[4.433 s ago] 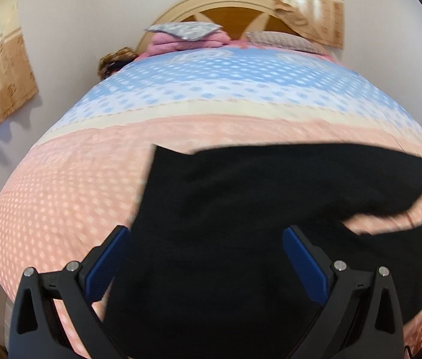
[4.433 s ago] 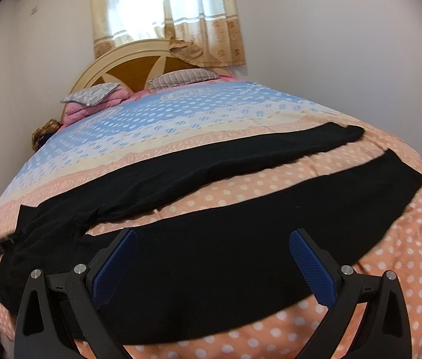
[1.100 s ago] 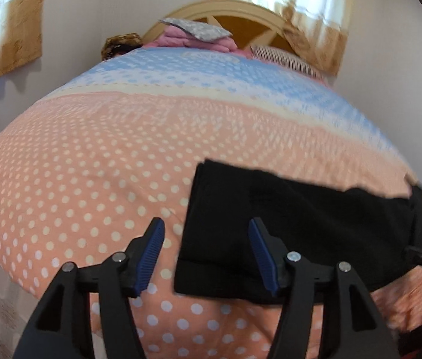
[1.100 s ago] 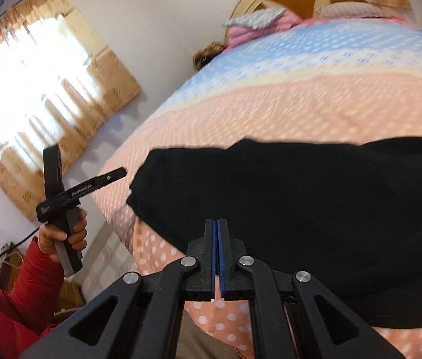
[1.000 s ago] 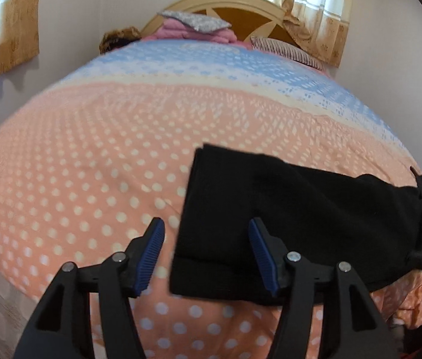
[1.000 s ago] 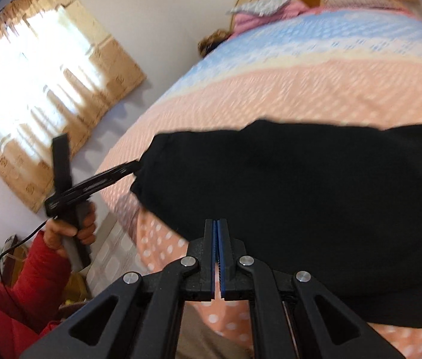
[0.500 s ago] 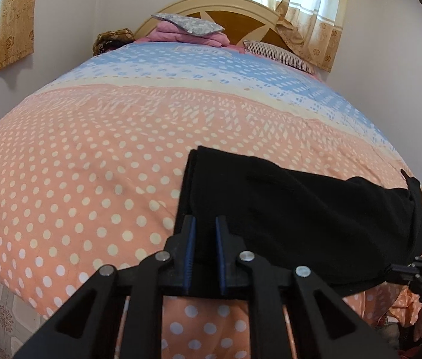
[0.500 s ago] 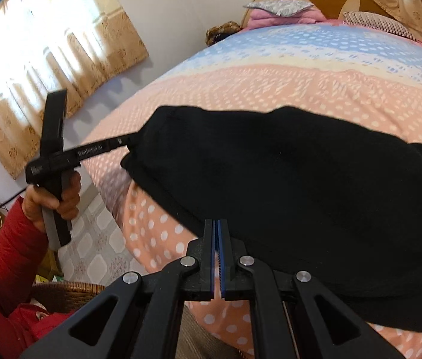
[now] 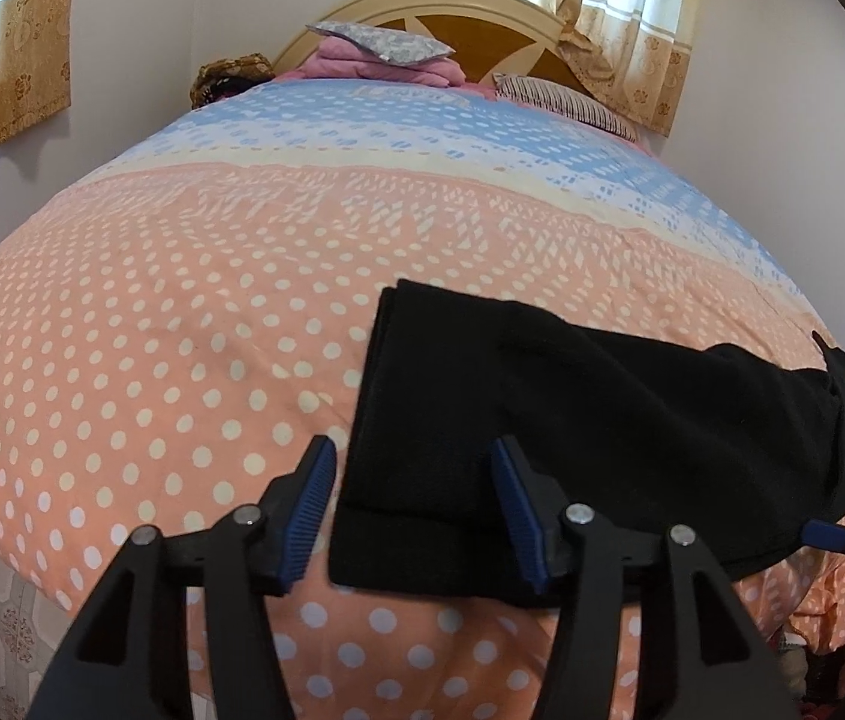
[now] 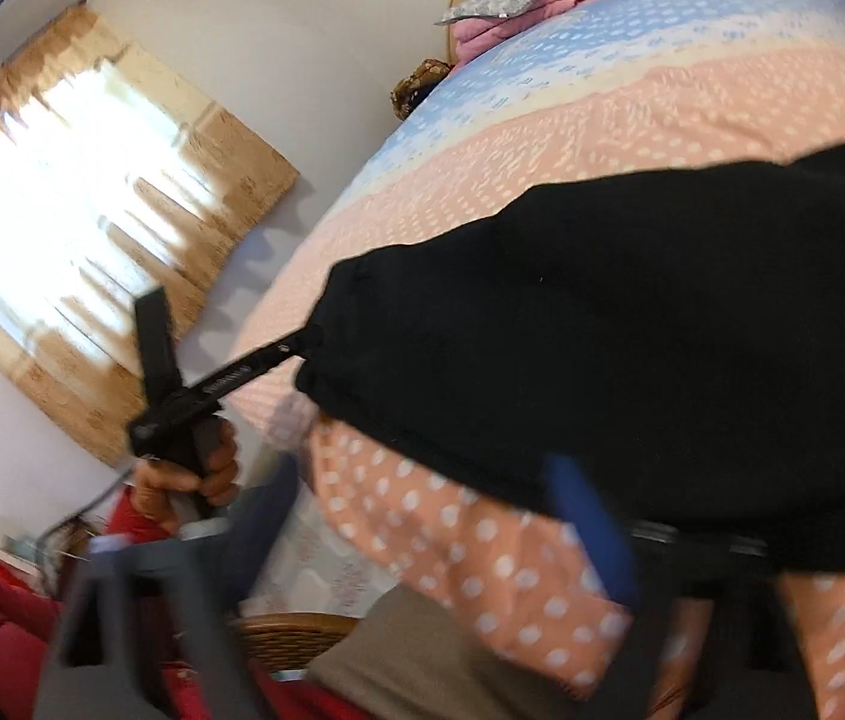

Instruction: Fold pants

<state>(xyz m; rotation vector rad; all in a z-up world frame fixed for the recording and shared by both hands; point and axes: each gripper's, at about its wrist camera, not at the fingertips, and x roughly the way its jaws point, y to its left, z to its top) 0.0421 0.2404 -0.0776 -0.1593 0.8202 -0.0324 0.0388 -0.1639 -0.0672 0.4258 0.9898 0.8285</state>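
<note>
The black pants (image 9: pixel 602 420) lie folded into a thick band on the near right of the polka-dot bedspread (image 9: pixel 182 360). My left gripper (image 9: pixel 413 516) has its jaws opening, with the pants' near left corner between the blue pads and neither pad pressing it. In the right wrist view the pants (image 10: pixel 632 330) fill the right side, and the left gripper (image 10: pixel 311 339) meets their corner side-on. My right gripper (image 10: pixel 428 534) is blurred, its jaws opening wide just below the pants' near hem, gripping nothing. Its blue tip (image 9: pixel 830 537) shows at the right edge.
A headboard (image 9: pixel 482 6), pillows and a pink folded blanket (image 9: pixel 386 66) stand at the bed's far end. Curtained windows (image 10: pixel 80 210) line the walls. A hand (image 10: pixel 194 474) in a red sleeve holds the left tool. A wicker basket (image 10: pixel 296 630) and tiled floor lie below the bed's edge.
The left jaws closed almost fully at the pants' corner, then opened again. The right jaws, shut before, have sprung wide open, and the right view has rolled and dipped.
</note>
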